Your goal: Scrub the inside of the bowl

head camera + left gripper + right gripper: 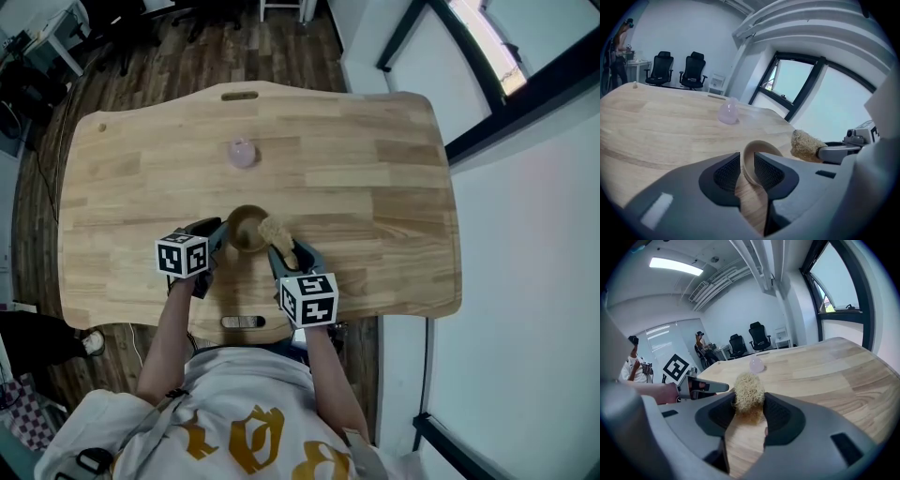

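The wooden bowl [246, 228] sits near the middle of the table [375, 187], towards its near edge. The left gripper [217, 234] has its jaws clamped on the bowl's left wall, one pad inside and one outside. The right gripper [285, 254] pinches a fibrous scrubber [277, 232] (straw-coloured, bristly) at the bowl's right rim. A pale pink object [242, 153] stands farther back, well apart.

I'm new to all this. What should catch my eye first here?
Near the person's edge of the wooden table, the left gripper pinches the rim of a small tan bowl in its jaws, while the right gripper clamps a fibrous scrubber beside it. Farther back sits a pale pink object.
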{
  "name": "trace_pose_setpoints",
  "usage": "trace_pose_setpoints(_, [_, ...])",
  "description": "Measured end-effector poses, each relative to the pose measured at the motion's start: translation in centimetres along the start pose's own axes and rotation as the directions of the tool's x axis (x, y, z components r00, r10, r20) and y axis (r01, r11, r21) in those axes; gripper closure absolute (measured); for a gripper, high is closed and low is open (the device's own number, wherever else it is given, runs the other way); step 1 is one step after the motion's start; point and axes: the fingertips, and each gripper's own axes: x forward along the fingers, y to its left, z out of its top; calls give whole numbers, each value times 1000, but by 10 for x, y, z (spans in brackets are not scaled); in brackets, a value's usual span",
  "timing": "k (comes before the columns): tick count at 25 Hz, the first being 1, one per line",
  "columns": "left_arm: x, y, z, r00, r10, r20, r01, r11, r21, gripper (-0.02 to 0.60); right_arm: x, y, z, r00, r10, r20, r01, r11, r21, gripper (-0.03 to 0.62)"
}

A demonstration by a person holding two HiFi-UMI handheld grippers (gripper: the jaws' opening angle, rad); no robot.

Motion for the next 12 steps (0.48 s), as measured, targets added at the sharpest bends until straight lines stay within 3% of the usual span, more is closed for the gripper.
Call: trace_pose_setpoints(12, [28, 9, -13, 995, 14, -99, -16, 1000, -22, 499, 15, -5, -1, 999, 24, -35, -25, 1000, -10, 422])
